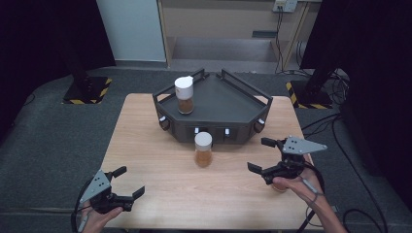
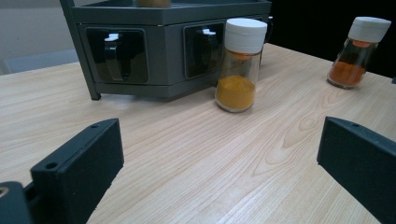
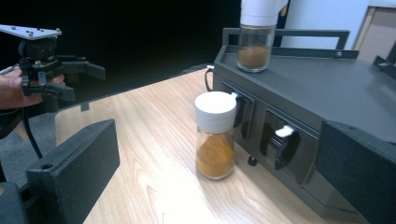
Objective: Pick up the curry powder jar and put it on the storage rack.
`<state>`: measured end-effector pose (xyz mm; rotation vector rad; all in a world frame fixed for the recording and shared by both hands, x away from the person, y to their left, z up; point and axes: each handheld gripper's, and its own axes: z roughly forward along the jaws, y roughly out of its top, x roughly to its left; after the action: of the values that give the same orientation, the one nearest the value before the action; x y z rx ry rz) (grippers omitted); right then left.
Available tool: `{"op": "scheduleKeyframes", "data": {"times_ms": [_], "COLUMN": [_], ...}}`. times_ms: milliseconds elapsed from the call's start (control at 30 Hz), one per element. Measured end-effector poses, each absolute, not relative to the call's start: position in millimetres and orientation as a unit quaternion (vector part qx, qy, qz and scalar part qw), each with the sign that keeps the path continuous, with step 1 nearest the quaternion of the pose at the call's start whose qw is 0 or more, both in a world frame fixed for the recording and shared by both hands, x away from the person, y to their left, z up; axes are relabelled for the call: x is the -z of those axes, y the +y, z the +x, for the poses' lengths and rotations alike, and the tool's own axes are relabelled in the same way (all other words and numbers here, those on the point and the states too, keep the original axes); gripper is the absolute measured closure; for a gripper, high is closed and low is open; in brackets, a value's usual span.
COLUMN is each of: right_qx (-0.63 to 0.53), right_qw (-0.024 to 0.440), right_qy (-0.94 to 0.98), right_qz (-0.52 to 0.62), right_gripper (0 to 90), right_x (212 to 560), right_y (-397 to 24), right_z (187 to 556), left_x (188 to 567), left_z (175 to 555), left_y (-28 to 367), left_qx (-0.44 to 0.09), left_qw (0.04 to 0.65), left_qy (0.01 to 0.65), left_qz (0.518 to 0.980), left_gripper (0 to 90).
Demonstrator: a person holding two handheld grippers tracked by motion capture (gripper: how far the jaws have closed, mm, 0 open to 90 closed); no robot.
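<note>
A glass spice jar (image 1: 203, 149) with a white cap and orange-brown powder stands on the wooden table just in front of a dark grey angular rack (image 1: 228, 99). It is also in the left gripper view (image 2: 240, 65) and the right gripper view (image 3: 215, 135). A second jar (image 1: 184, 94) (image 3: 256, 35) stands on the rack's top at its left. A third jar (image 2: 359, 52) of orange powder stands farther right on the table. My left gripper (image 1: 128, 181) (image 2: 219, 163) is open near the front left corner. My right gripper (image 1: 260, 154) (image 3: 217, 163) is open to the right of the table jar. Both hold nothing.
The rack (image 2: 163, 51) (image 3: 327, 84) has small drawer-like fronts with handles facing me and raised rails at its back. The table (image 1: 160, 194) is bare wood between the grippers. Cables trail off its right side. Dark floor and stands surround it.
</note>
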<state>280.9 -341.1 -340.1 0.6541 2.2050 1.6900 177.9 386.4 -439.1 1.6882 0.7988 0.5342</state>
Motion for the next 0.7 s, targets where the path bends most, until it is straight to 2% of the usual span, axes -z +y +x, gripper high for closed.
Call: {"op": "scheduleKeyframes", "data": {"times_ms": [700], "right_qx": [-0.555], "right_qw": [0.124], "right_qy": [0.789], "right_qz": [0.235], "right_gripper": [2.0], "right_x": [348.1], "right_y": [-276.1], "right_z": [319.8], "left_x": [438.2], "left_z": [178.7], "left_y": [385.5], "left_qx": [-0.226], "left_qw": [0.56], "left_qy": [0.336], "left_qz": [0.723], "left_gripper": [0.0]}}
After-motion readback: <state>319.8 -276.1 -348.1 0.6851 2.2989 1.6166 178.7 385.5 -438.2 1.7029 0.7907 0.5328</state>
